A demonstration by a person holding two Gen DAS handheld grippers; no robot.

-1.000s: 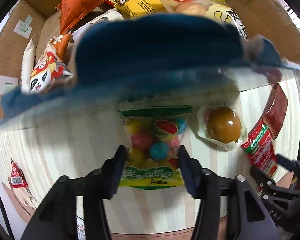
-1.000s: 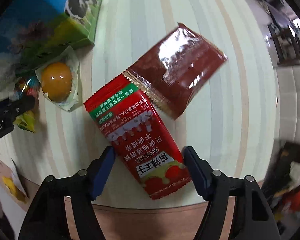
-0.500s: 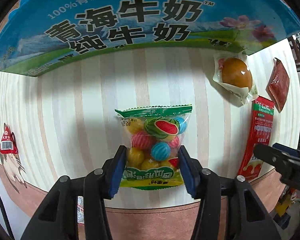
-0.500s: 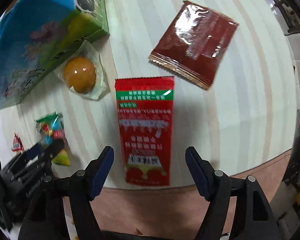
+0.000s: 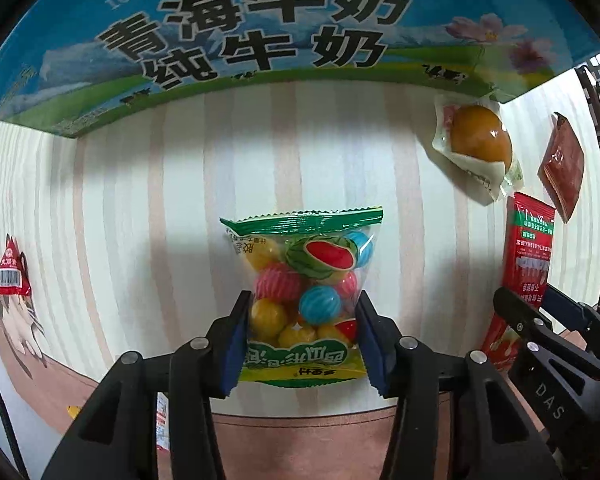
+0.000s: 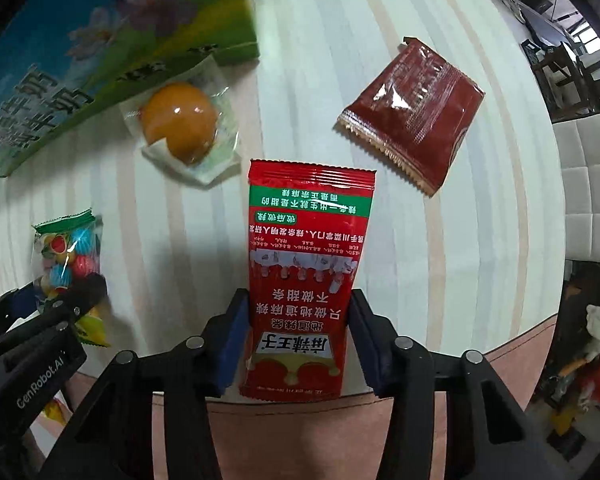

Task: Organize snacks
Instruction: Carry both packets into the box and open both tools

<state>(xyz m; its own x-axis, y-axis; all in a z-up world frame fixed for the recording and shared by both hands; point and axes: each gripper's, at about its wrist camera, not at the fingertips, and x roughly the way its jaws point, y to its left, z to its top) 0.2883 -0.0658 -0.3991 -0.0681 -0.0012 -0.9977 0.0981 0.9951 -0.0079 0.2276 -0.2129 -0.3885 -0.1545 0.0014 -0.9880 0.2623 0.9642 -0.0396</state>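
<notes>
Snacks still lie near the tabletop's (image 6: 440, 240) front edge: your left gripper (image 5: 302, 340) closes onto the candy bag (image 5: 304, 300), your right gripper (image 6: 296, 344) onto the red spicy-strip packet (image 6: 304, 280); egg pouch (image 6: 180, 124), brown sachet (image 6: 412, 116) remain.

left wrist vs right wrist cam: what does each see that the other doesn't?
Left wrist only: the milk box's printed front and a cat picture on the table edge.

Right wrist only: chairs beyond the table and the dark red sachet up close.

Both: the left gripper, closing on the candy ball bag; the right gripper, closing on the red spicy-strip packet; the packed egg by the box; the small red packet.
</notes>
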